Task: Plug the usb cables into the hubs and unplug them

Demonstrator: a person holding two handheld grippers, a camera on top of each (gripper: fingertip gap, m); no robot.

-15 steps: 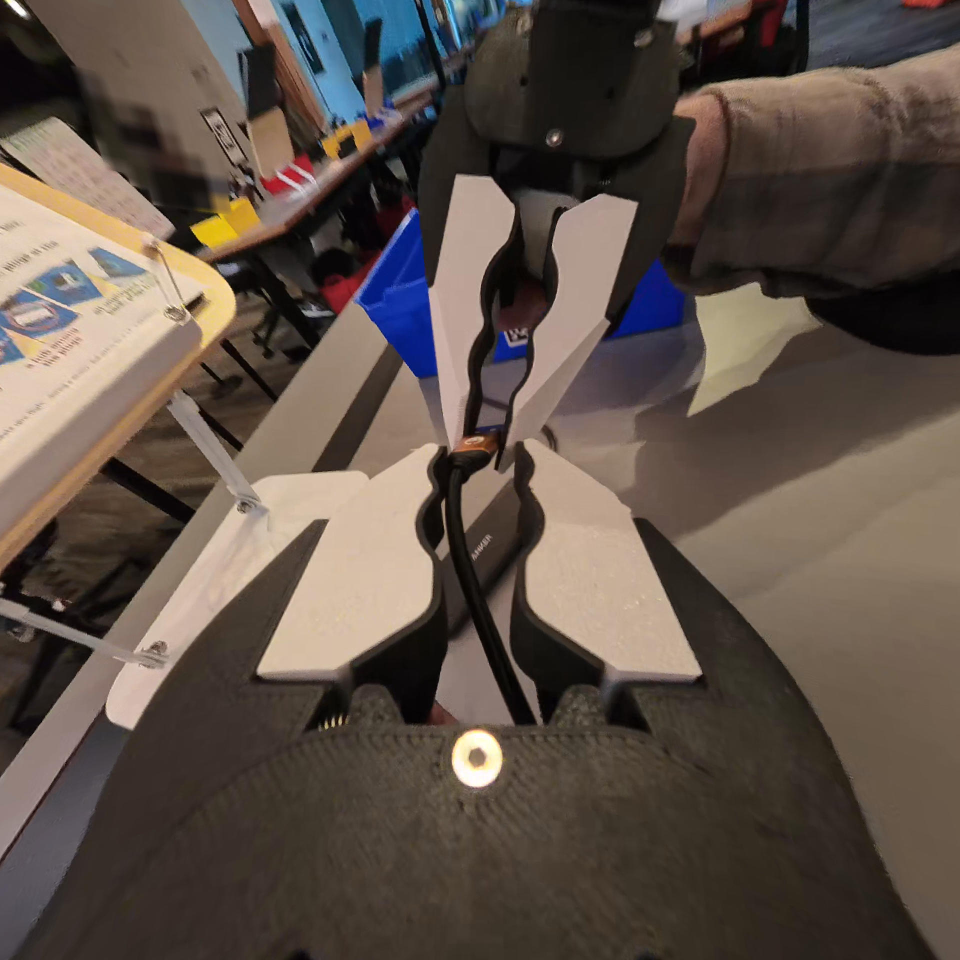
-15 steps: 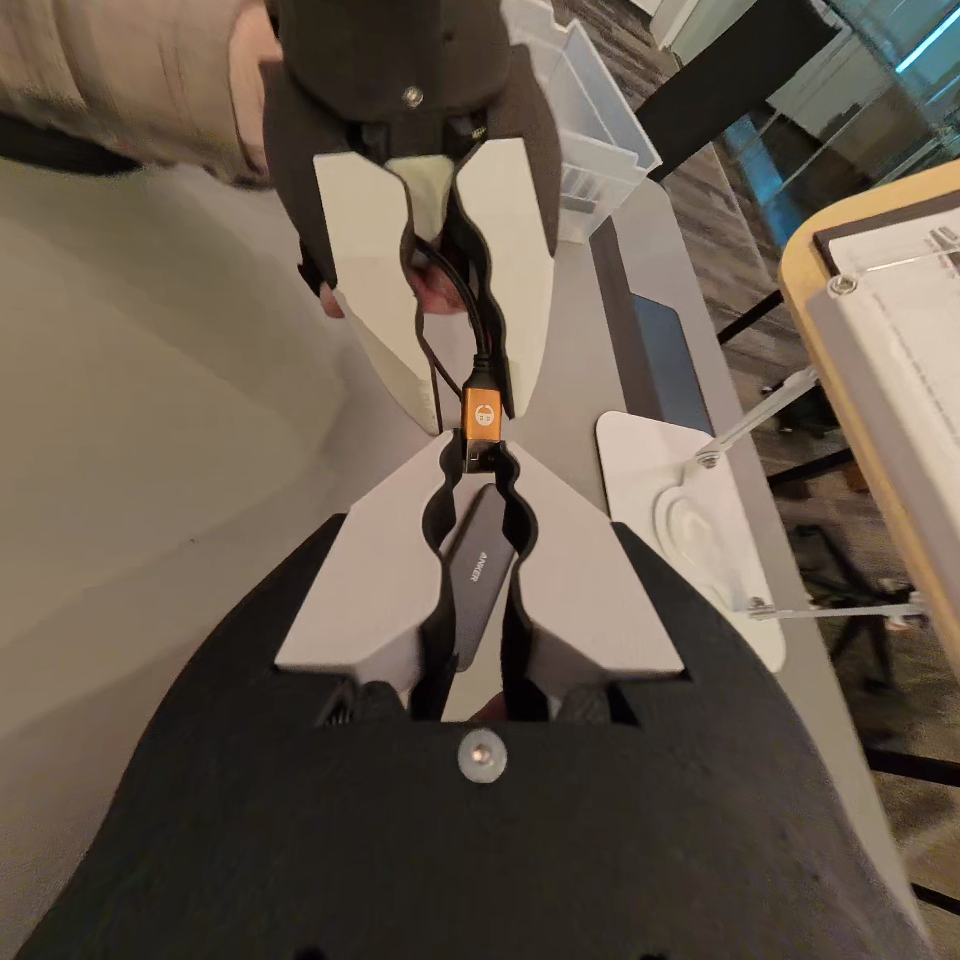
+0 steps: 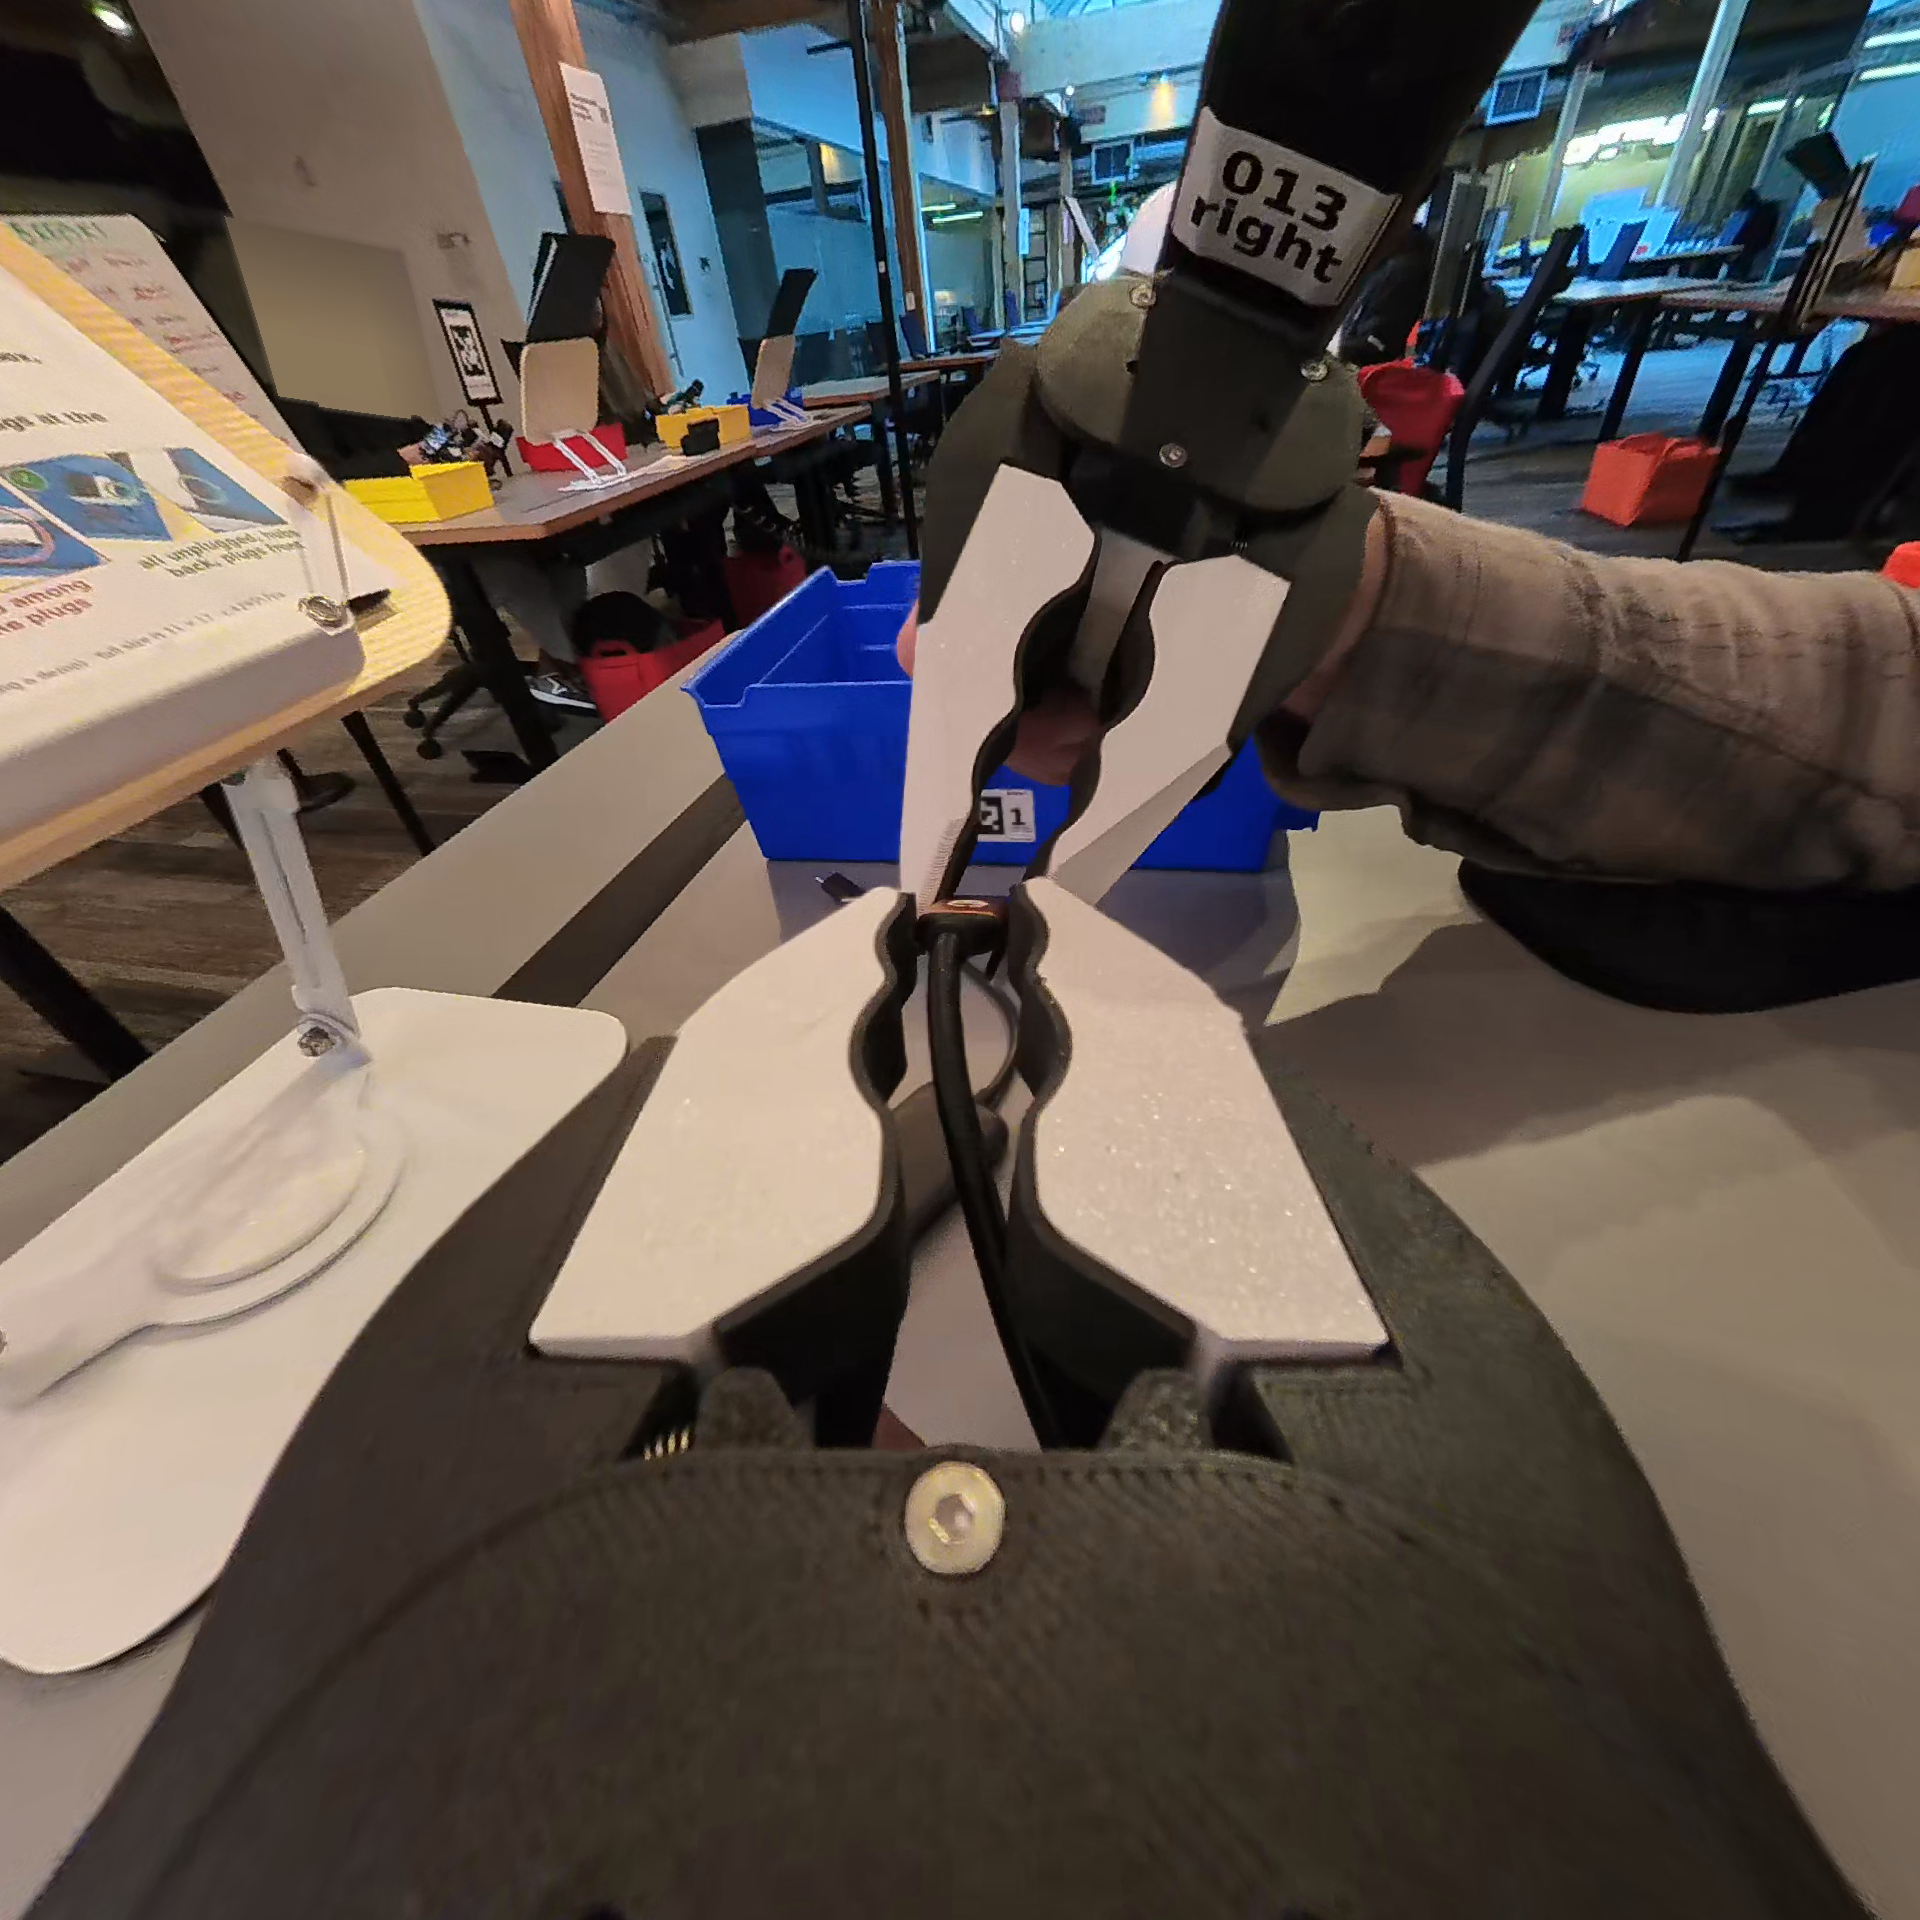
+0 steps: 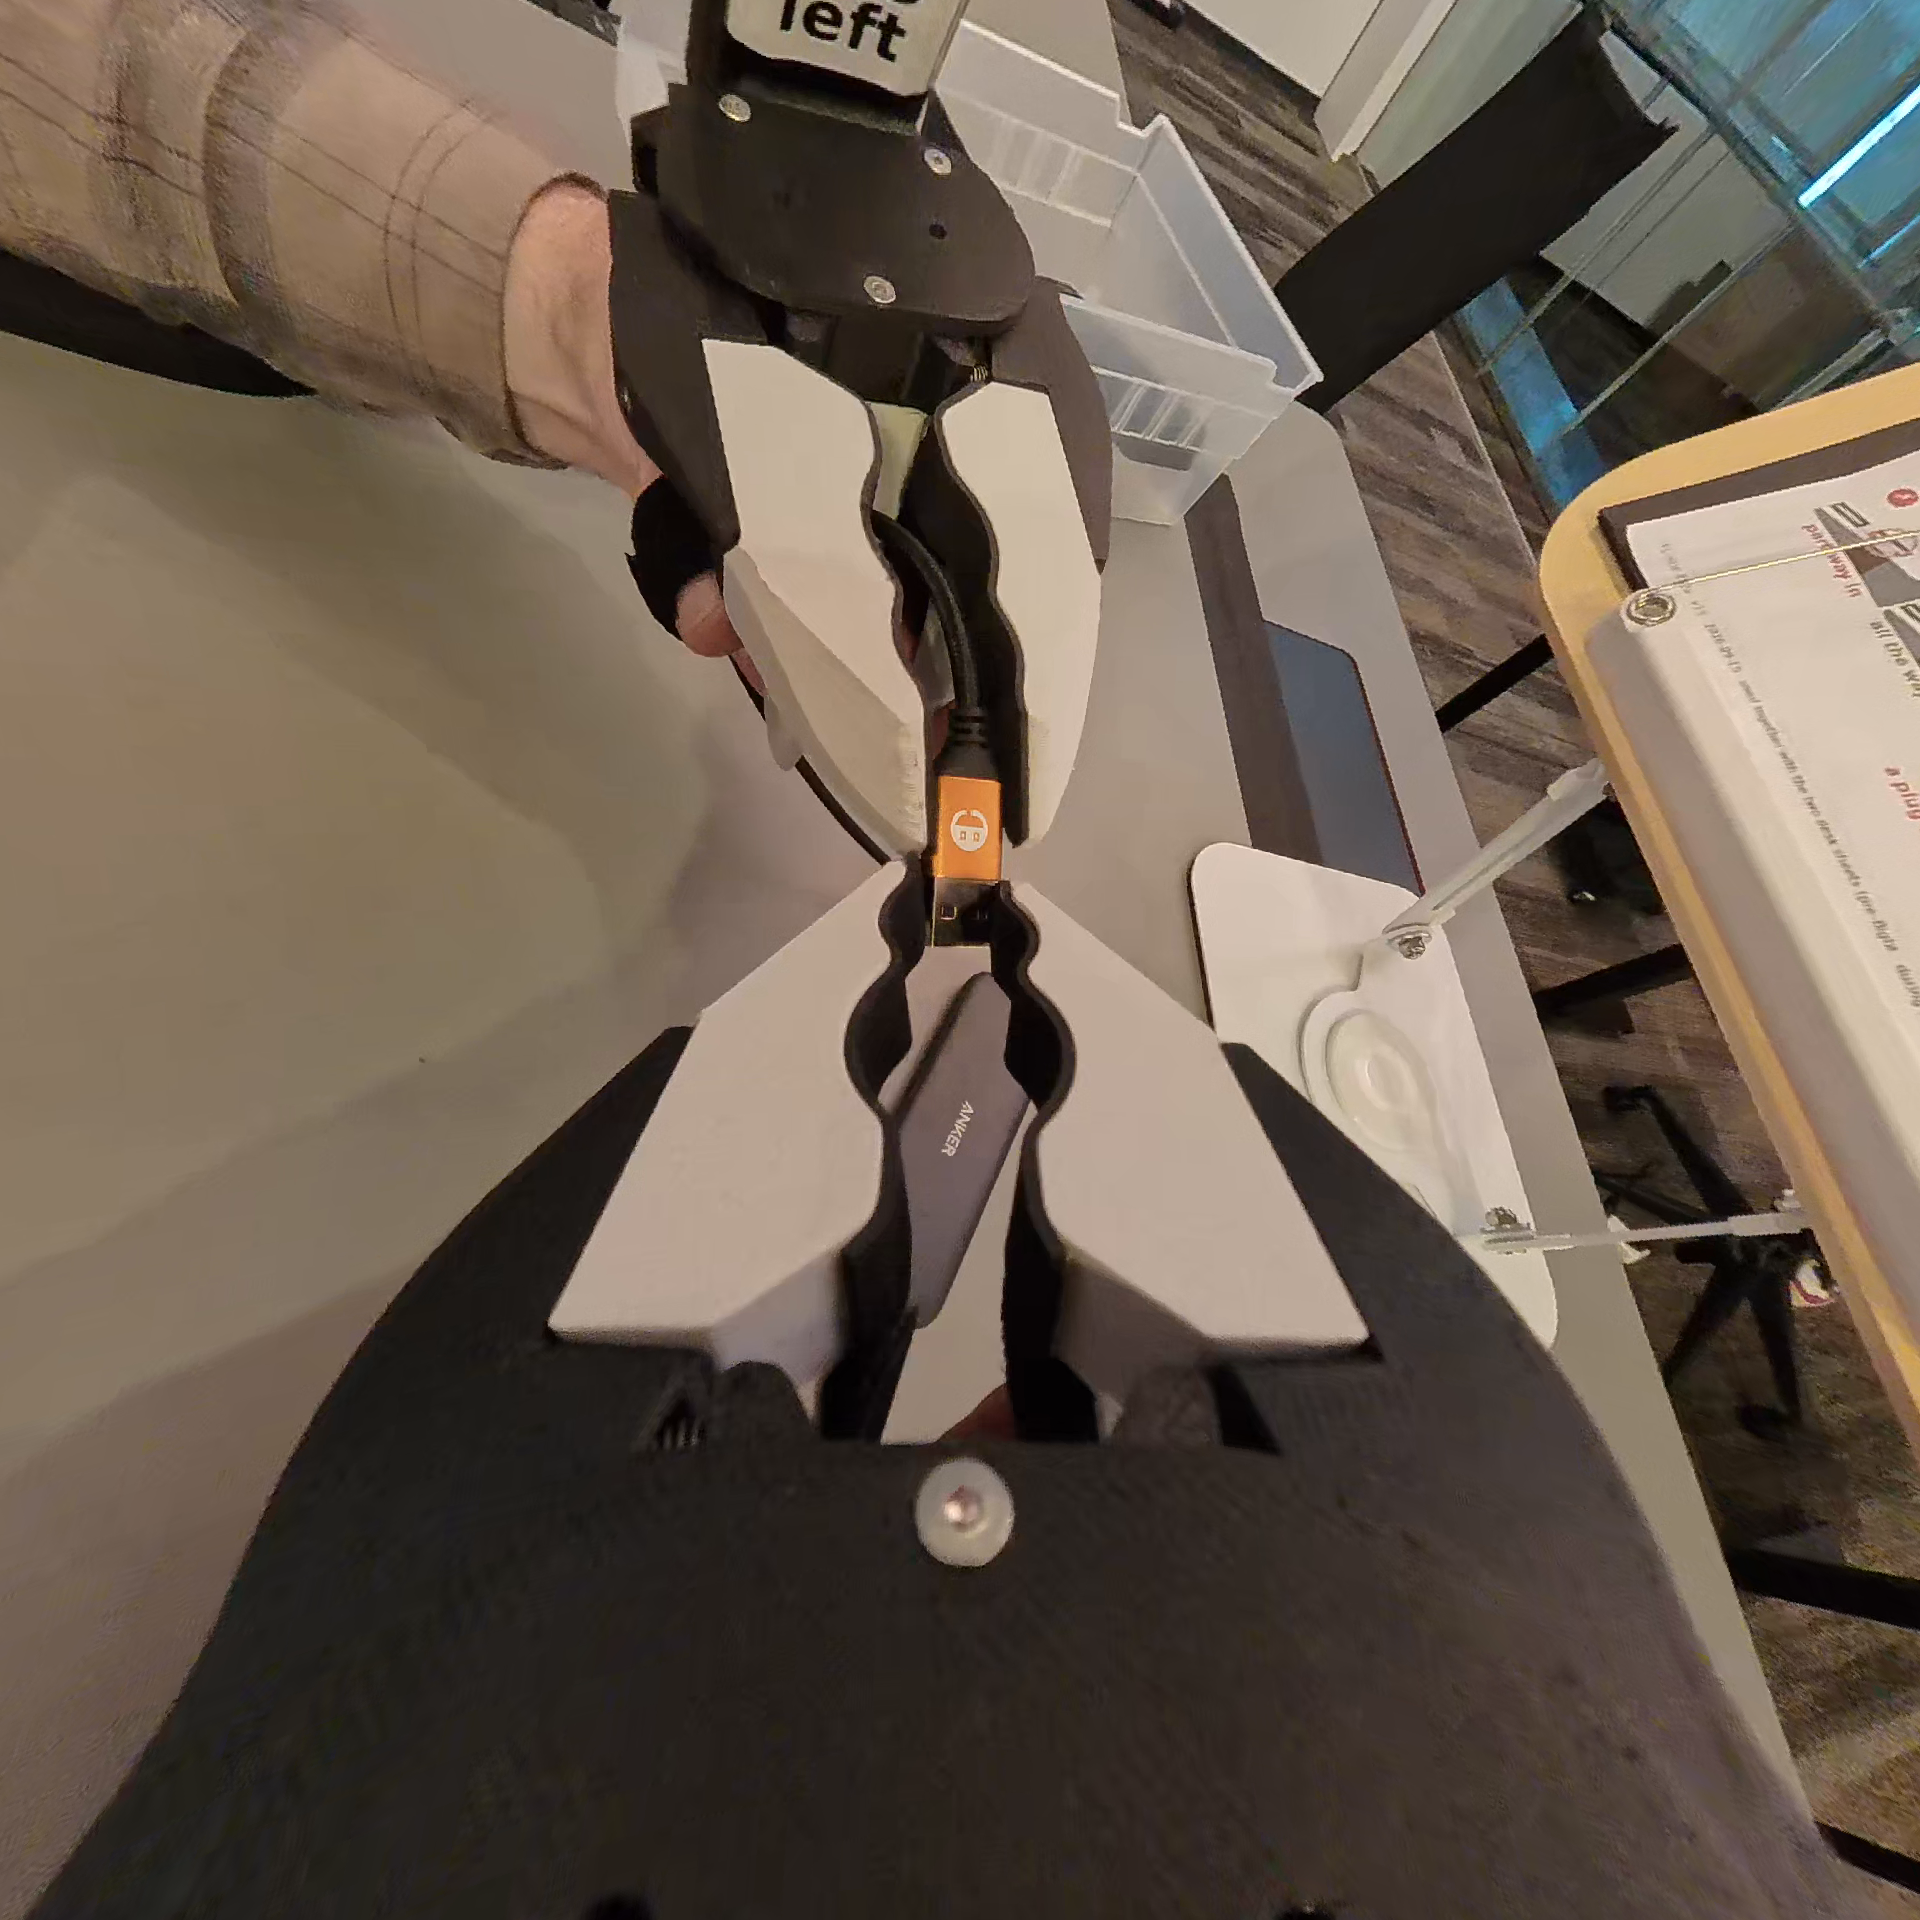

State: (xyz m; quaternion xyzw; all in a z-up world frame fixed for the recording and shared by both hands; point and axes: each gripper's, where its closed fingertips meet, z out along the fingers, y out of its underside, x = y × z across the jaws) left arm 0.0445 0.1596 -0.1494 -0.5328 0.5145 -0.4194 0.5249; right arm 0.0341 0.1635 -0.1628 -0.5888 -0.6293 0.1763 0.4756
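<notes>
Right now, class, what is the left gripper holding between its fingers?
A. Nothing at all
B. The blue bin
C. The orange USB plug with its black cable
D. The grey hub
C: in the right wrist view the left gripper is shut on the orange USB plug, its black cable running back between the fingers, while the right gripper holds the grey hub.

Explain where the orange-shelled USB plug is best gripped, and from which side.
Grip the orange-shelled USB plug across the two flat faces of its shell, coming from the braided black cable end. That leaves the bare metal tip free to enter the grey slab-shaped hub.
</notes>
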